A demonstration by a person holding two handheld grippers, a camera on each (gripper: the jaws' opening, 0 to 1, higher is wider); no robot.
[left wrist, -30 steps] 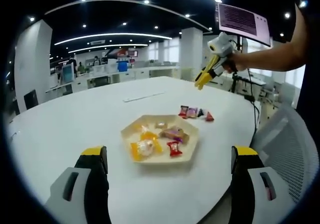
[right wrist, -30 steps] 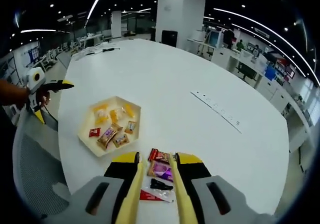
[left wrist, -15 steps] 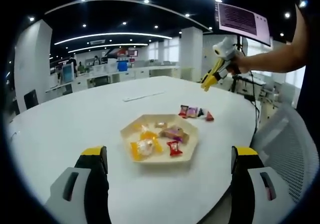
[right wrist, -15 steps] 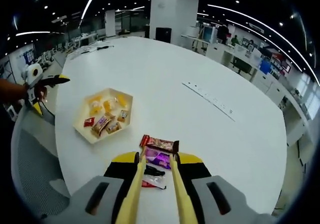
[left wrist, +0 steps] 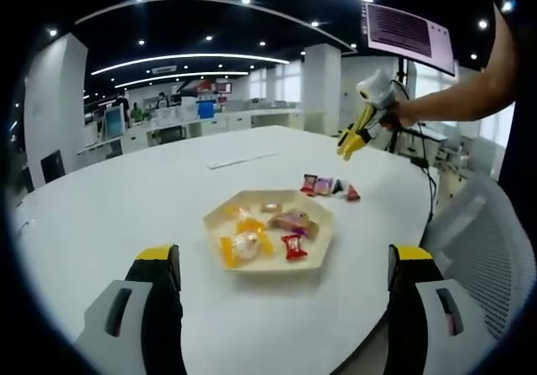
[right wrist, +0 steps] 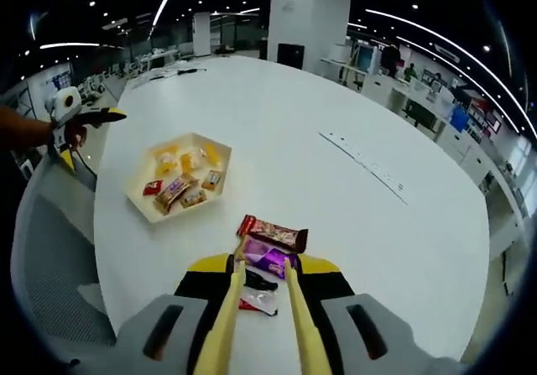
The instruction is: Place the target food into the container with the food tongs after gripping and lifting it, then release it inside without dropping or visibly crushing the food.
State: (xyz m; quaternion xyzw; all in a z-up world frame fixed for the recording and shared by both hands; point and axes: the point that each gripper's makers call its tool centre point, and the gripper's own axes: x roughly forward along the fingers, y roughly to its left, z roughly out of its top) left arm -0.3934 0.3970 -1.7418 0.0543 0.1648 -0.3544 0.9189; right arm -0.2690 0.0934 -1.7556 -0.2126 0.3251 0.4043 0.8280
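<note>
Right gripper view: the right tongs [right wrist: 263,268], lower than before, now straddle the purple packet [right wrist: 267,257], not yet clenched.

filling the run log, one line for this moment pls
right tool: tongs over purple snack, not gripped | left tool: open | hexagonal tray: holds snacks
</note>
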